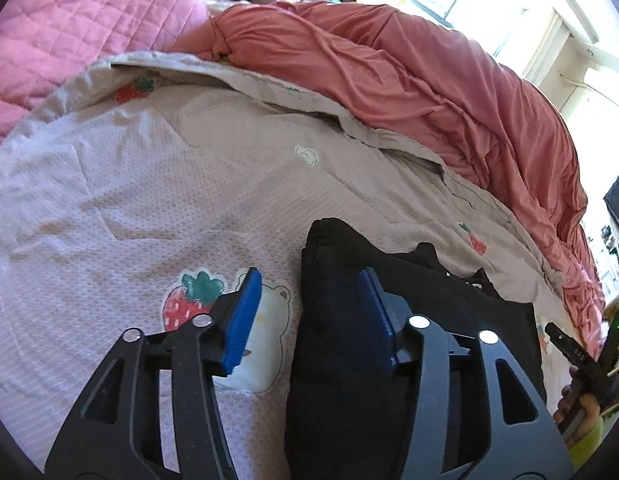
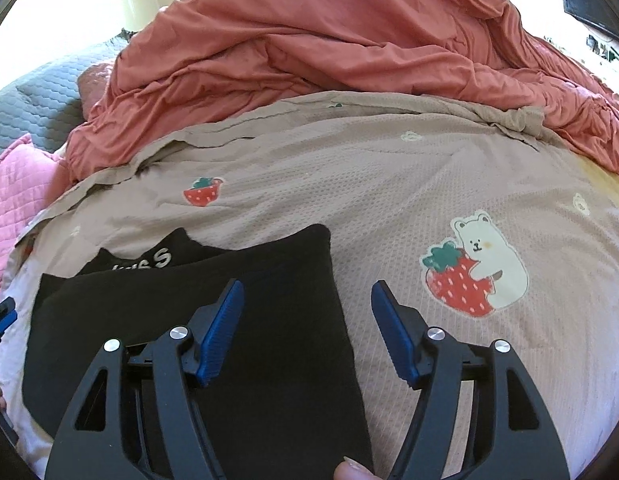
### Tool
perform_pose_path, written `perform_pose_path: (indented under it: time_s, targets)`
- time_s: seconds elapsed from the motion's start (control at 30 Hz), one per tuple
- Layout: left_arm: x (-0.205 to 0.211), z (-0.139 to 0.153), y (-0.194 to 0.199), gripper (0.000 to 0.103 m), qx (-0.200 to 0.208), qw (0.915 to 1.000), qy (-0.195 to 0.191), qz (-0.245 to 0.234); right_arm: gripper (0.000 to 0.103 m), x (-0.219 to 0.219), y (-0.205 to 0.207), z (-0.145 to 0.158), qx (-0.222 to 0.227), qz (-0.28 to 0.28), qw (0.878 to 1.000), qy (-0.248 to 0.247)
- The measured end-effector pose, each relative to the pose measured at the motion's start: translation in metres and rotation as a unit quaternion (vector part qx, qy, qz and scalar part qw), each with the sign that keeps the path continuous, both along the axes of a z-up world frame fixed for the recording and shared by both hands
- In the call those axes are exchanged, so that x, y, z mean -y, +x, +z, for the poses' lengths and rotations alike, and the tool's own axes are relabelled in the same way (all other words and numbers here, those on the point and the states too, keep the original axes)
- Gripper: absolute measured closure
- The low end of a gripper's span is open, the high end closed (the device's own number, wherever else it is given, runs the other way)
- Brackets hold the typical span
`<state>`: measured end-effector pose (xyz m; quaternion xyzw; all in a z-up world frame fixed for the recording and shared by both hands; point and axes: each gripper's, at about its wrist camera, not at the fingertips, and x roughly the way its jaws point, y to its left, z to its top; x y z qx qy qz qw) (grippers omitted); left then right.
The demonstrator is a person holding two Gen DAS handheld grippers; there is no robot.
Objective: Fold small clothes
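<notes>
A small black garment (image 1: 341,360) (image 2: 245,320) lies folded on the beige strawberry-print bedspread (image 1: 149,184) (image 2: 389,168), with white lettering (image 2: 149,262) showing at its far edge. My left gripper (image 1: 307,316) hovers over the garment's left edge, jaws open, nothing between the blue pads (image 1: 241,320). My right gripper (image 2: 305,328) hovers over the garment's right edge, jaws open wide and empty, blue pads (image 2: 223,332) apart from the cloth. In the left wrist view the right gripper (image 1: 581,356) shows at the far right with a hand on it.
A bunched coral duvet (image 1: 409,80) (image 2: 329,40) lies along the far side of the bed. A pink quilt (image 1: 69,32) sits at the left, a grey quilted pad (image 2: 37,100) behind it. A bear-and-strawberry print (image 2: 475,264) is right of the garment. A fingertip (image 2: 351,470) shows at the bottom.
</notes>
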<state>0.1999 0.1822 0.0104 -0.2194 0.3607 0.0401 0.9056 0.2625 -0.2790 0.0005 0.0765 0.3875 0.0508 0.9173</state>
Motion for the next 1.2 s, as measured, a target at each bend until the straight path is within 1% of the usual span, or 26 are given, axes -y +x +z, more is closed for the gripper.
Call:
perform_pose_path:
  time_s: [0.03, 0.2, 0.37, 0.4, 0.43, 0.47, 0.7, 0.8, 0.87, 0.9, 1.13, 1.2]
  targets:
    - [0.002, 0.003, -0.002, 0.051, 0.003, 1.0, 0.005, -0.001, 0.038, 0.0, -0.003, 0.001, 0.0, 0.0, 1.0, 0.002]
    - [0.013, 0.016, -0.011, 0.044, 0.019, 0.9995, 0.024, -0.008, 0.038, -0.005, -0.021, 0.005, 0.006, 0.014, 1.0, 0.005]
    - [0.021, 0.028, -0.021, 0.032, 0.038, 0.9987, 0.032, -0.012, 0.038, -0.012, -0.035, 0.008, 0.003, 0.029, 1.0, 0.012]
    - [0.023, 0.03, -0.024, 0.03, 0.043, 0.9985, 0.033, -0.012, 0.029, -0.015, -0.038, 0.009, 0.003, 0.032, 0.999, 0.009]
    - [0.024, 0.031, -0.025, 0.027, 0.046, 0.9983, 0.034, -0.014, 0.014, -0.016, -0.041, 0.01, 0.005, 0.033, 0.999, 0.007]
    - [0.026, 0.033, -0.027, 0.027, 0.049, 0.998, 0.036, -0.016, 0.013, -0.019, -0.046, 0.011, 0.011, 0.033, 0.999, 0.003]
    - [0.034, 0.033, -0.03, 0.021, 0.048, 0.9976, 0.044, -0.023, 0.013, -0.035, -0.065, 0.019, 0.023, 0.056, 0.998, -0.016]
    - [0.04, 0.032, -0.032, 0.021, 0.044, 0.9972, 0.053, -0.03, 0.013, -0.042, -0.072, 0.02, 0.025, 0.065, 0.997, -0.021]
    - [0.043, 0.03, -0.035, 0.016, 0.039, 0.997, 0.057, -0.036, 0.013, -0.047, -0.075, 0.018, 0.021, 0.073, 0.997, -0.026]
    - [0.046, 0.028, -0.036, 0.016, 0.036, 0.9968, 0.06, -0.039, 0.013, -0.049, -0.077, 0.016, 0.02, 0.075, 0.997, -0.027]
    - [0.062, 0.016, -0.044, 0.015, 0.012, 0.9948, 0.073, -0.069, 0.013, -0.065, -0.087, 0.005, 0.006, 0.092, 0.995, -0.028]
    - [0.071, 0.011, -0.044, 0.015, 0.002, 0.9931, 0.086, -0.08, 0.013, -0.07, -0.089, 0.001, -0.001, 0.098, 0.995, -0.029]
